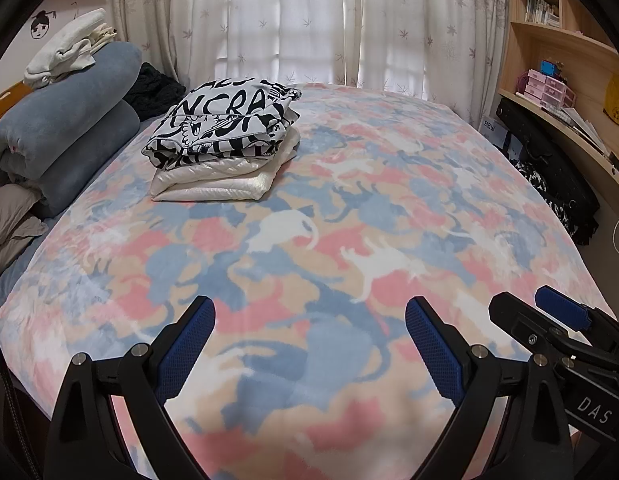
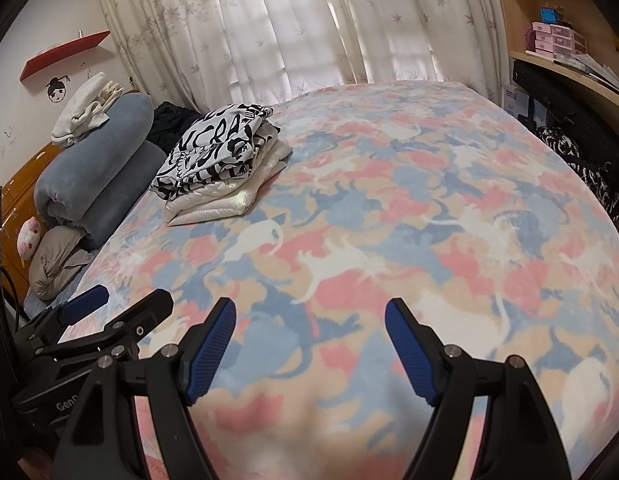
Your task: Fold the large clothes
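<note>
A folded black-and-white printed garment (image 1: 221, 126) lies on top of a folded white quilted garment (image 1: 217, 182) at the far left of the bed; the stack also shows in the right wrist view (image 2: 217, 152). My left gripper (image 1: 309, 320) is open and empty, low over the bed's near edge. My right gripper (image 2: 309, 316) is open and empty beside it. The right gripper shows at the lower right of the left wrist view (image 1: 549, 312), and the left gripper shows at the lower left of the right wrist view (image 2: 121, 304).
The bed is covered by a pink, blue and white cat-print blanket (image 1: 389, 208). Rolled grey-blue bedding (image 1: 65, 132) with white clothes (image 1: 65, 52) on top lies at the headboard. A curtain (image 1: 309, 20) hangs behind; shelves and a desk (image 1: 561, 80) stand on the right.
</note>
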{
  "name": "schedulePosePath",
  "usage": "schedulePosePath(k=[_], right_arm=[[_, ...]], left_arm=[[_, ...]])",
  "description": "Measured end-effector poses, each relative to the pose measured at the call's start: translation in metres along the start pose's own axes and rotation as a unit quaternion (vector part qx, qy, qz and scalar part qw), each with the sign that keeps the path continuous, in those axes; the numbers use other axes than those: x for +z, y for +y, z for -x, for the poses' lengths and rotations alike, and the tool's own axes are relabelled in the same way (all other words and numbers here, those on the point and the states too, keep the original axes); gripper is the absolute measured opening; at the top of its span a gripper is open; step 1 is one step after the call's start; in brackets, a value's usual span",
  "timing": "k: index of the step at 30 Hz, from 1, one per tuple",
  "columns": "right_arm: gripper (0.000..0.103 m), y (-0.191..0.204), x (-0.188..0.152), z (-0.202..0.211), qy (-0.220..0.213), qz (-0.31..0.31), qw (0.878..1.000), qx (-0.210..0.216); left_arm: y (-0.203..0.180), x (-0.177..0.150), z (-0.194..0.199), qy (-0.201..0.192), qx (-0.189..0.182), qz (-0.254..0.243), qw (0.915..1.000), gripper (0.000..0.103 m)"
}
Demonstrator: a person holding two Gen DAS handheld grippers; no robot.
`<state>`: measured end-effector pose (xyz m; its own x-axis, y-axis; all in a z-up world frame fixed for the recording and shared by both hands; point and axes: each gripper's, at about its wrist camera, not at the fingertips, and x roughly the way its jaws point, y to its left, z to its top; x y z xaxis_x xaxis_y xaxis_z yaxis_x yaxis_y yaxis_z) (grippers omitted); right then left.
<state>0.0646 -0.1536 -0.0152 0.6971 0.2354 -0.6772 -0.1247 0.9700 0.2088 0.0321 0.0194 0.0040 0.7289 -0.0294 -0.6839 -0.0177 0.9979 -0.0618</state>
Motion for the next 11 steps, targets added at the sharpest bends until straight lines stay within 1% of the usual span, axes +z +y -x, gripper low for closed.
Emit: schedulePosePath(k=[11], right_arm=[[0.077,0.0014,-0.0021,-0.0002,0.0,0.0,1.0,-0.001]], left_arm=[[0.007,-0.0031,0.0045,0.003,0.002,0.0,1.0,0.095]])
